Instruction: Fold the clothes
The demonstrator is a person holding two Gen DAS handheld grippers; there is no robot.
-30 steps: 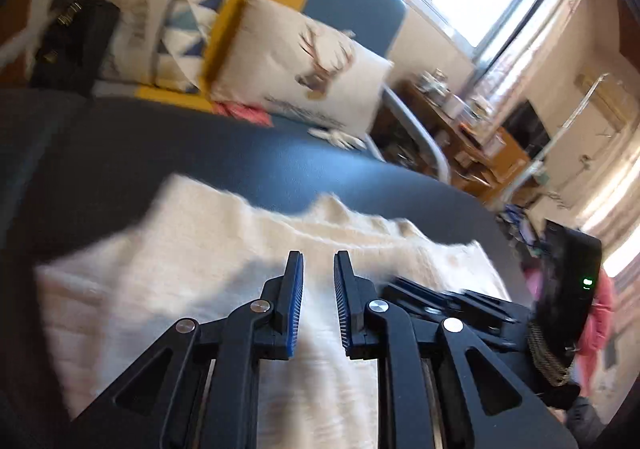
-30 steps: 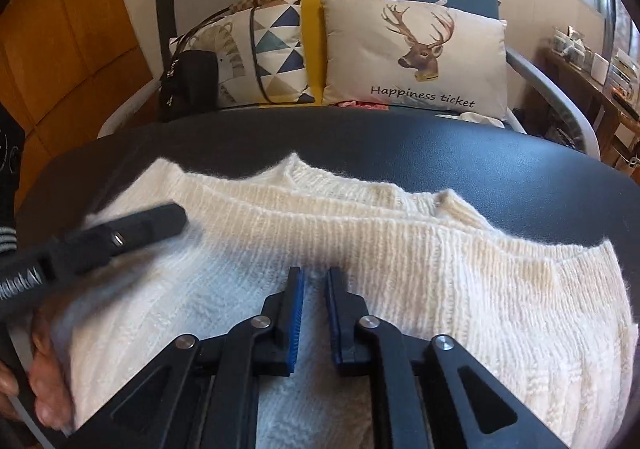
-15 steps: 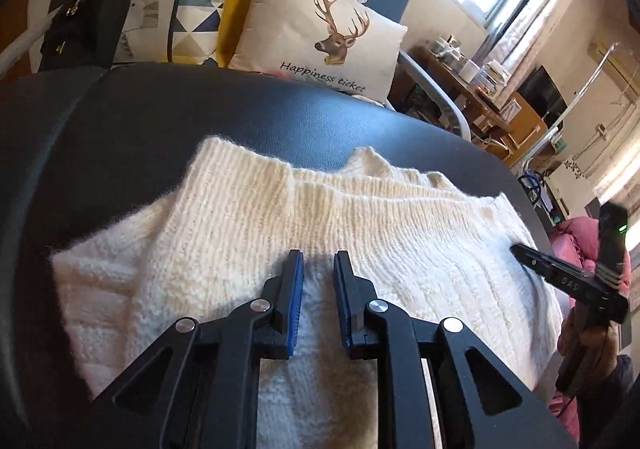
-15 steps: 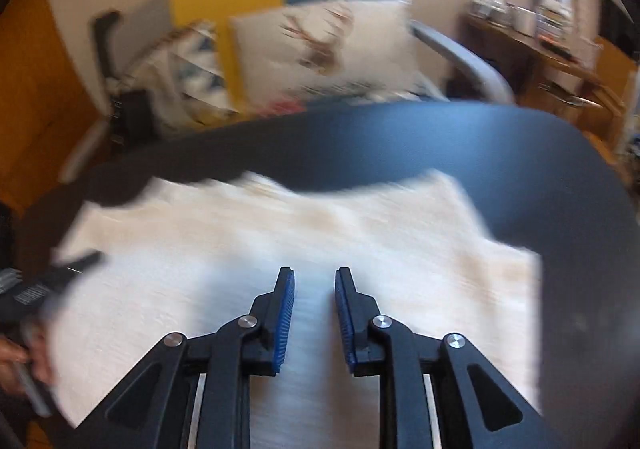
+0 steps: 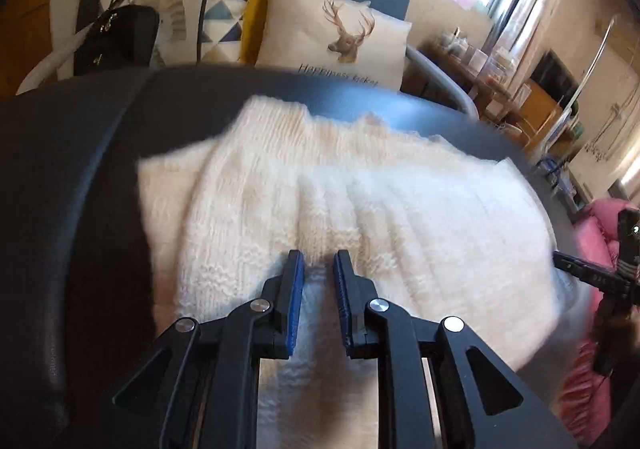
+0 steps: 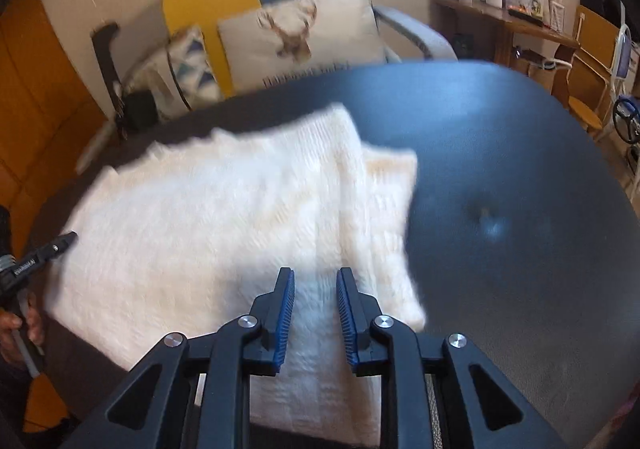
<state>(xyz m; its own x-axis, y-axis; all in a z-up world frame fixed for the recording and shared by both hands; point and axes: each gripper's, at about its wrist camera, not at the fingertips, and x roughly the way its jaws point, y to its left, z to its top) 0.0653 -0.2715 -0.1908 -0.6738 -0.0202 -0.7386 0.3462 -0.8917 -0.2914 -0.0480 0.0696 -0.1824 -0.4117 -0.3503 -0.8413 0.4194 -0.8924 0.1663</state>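
Observation:
A cream knitted sweater [image 5: 340, 201] lies folded on the dark round table [image 5: 80, 189]; it also shows in the right wrist view [image 6: 224, 217]. My left gripper [image 5: 319, 261] hovers over the sweater's near-left part, jaws slightly apart and empty. My right gripper [image 6: 315, 279] hovers over the sweater's near-right edge, jaws slightly apart and empty. The right gripper's tip shows at the right edge of the left wrist view [image 5: 588, 275], and the left gripper's tip shows at the left of the right wrist view [image 6: 44, 253].
Behind the table [image 6: 520, 189] stands a sofa with a deer pillow [image 5: 336, 37], a triangle-patterned pillow [image 5: 216, 17] and a black bag [image 5: 116, 37]. A wooden desk [image 6: 508, 21] with small items stands to the right. A pink cloth [image 5: 600, 233] lies at the far right.
Both grippers have drawn apart sideways, the left toward the sweater's left side and the right toward its right edge. The sweater lies where it was. Both views are blurred by motion.

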